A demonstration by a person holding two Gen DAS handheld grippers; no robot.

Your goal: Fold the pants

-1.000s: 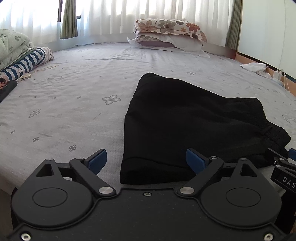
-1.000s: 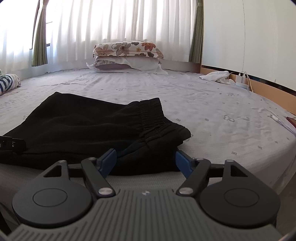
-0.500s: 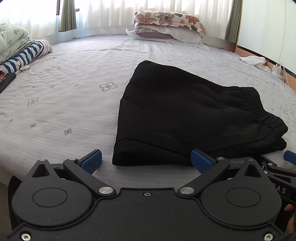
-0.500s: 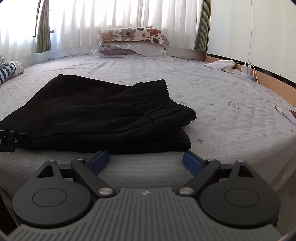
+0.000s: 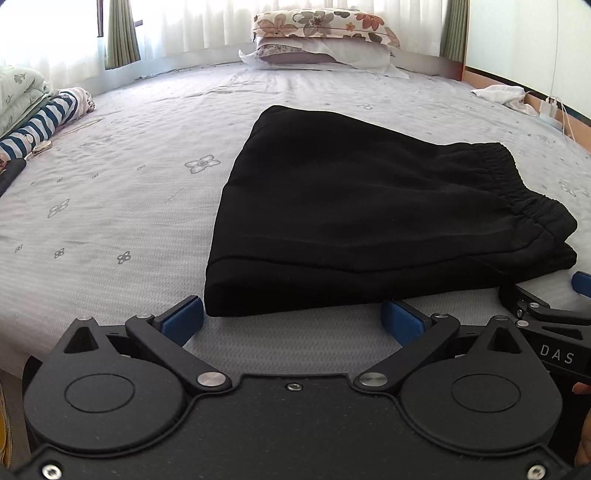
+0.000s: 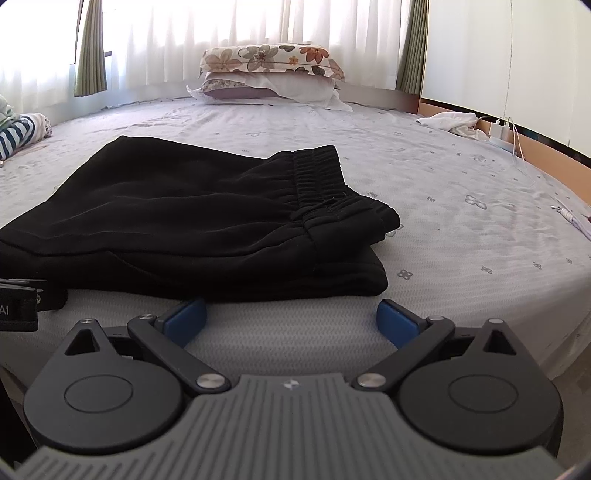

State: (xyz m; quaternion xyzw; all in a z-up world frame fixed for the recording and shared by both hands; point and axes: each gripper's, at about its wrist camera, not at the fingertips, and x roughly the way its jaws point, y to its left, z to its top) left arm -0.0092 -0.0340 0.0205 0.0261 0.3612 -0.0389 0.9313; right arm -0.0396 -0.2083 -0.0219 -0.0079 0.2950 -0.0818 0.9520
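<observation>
The folded black pants [image 5: 369, 206] lie just beyond both grippers, long axis running left to right, waistband [image 6: 321, 177] nearest the right gripper [image 6: 291, 317], whose empty jaws are opening, folded end nearest the left gripper [image 5: 291, 317], jaws apart and empty.

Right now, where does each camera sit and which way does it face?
Left wrist: on the left gripper, near the bed's edge, looking across the folded black pants towards the pillows; the right gripper and fingertips show at right.
Right wrist: on the right gripper, jaws opening with nothing between, facing the pants' waistband; the left gripper shows at left.
Shared: pants, bed, pillows, curtains.
</observation>
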